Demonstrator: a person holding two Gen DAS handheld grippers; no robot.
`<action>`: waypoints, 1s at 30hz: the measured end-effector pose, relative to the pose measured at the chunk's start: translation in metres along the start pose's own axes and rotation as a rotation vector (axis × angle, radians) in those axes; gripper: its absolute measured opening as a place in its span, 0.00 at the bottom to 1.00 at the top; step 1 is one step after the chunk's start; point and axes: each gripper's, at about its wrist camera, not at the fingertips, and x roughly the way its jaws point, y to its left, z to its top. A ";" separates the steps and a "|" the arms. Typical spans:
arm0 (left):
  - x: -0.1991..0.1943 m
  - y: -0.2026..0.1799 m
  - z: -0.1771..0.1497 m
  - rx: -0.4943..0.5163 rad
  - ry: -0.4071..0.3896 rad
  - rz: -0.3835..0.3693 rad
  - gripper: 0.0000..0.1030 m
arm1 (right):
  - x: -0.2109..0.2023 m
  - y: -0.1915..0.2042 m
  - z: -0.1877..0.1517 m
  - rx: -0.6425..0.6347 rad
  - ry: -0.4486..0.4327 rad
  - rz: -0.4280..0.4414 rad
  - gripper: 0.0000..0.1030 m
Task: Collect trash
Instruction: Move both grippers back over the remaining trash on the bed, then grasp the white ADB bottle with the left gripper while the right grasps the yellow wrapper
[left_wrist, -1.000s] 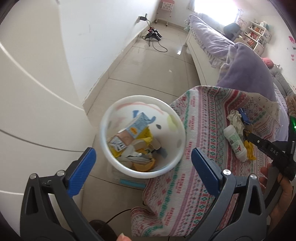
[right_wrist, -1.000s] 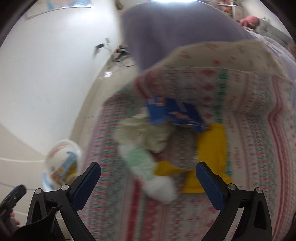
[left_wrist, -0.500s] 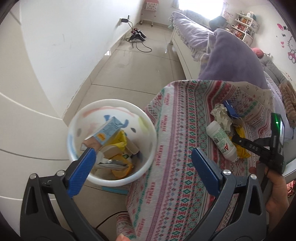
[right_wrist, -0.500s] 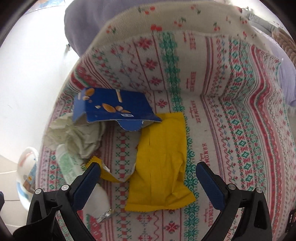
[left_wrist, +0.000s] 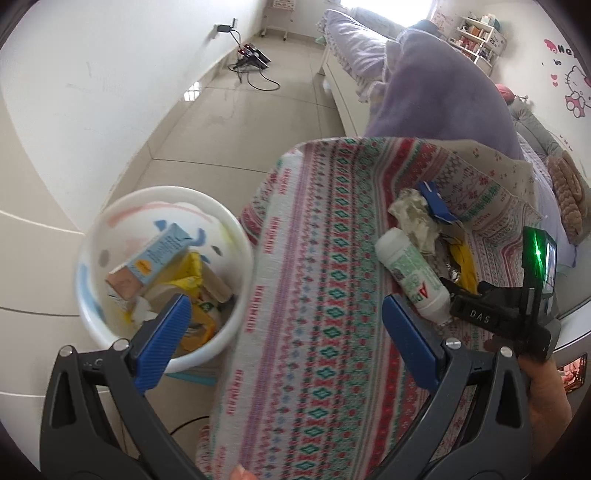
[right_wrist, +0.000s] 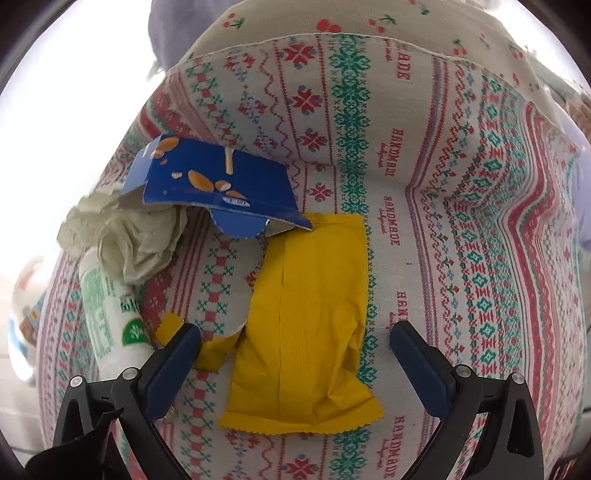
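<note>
A yellow wrapper lies flat on the patterned cloth, with my right gripper open just above its near half. A blue carton piece, a crumpled tissue and a white bottle lie beside it to the left. In the left wrist view, the white trash bin holds several cartons and wrappers on the floor at left. My left gripper is open and empty, hovering over the cloth's edge by the bin. The bottle and tissue show there too, with the right gripper beside them.
A white wall and tiled floor lie left of the cloth. A purple blanket and bed stand behind. Cables lie on the floor far back. The cloth rises into a fold behind the trash.
My right gripper has moved in closer over the yellow wrapper. My left gripper has swung right, so the bin shifted left and the cloth fills more of its view.
</note>
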 end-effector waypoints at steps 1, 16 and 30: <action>0.002 -0.004 0.000 0.001 0.007 -0.005 0.99 | 0.000 -0.004 -0.002 -0.017 0.005 0.009 1.00; 0.037 -0.079 -0.005 0.090 0.060 -0.012 0.99 | -0.034 -0.065 -0.038 -0.088 0.060 0.178 0.41; 0.065 -0.108 -0.006 -0.002 0.058 -0.071 0.88 | -0.091 -0.150 -0.059 -0.043 -0.013 0.235 0.36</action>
